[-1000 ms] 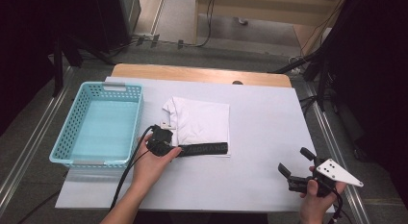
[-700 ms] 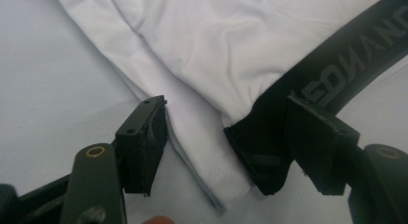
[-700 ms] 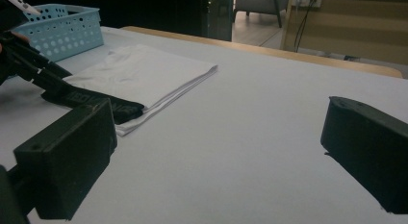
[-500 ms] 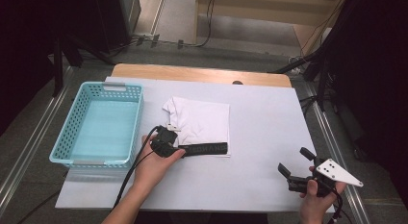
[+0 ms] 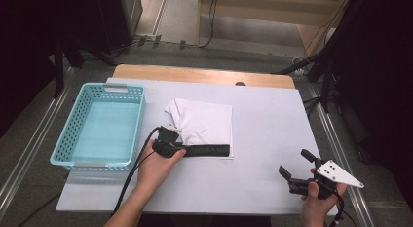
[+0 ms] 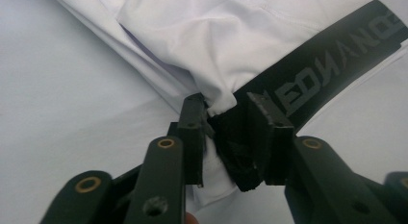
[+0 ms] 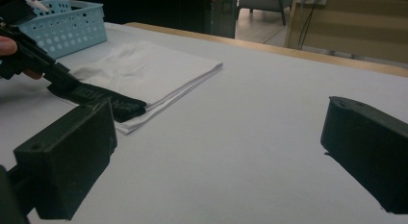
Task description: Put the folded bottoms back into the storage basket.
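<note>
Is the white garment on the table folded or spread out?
Folded. The white garment lies as a neat rectangle with stacked layers at its edge, its black waistband along the near side.

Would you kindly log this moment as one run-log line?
left gripper: jaws just closing on garment waistband end | right gripper: open, apart on table | basket: empty
</note>
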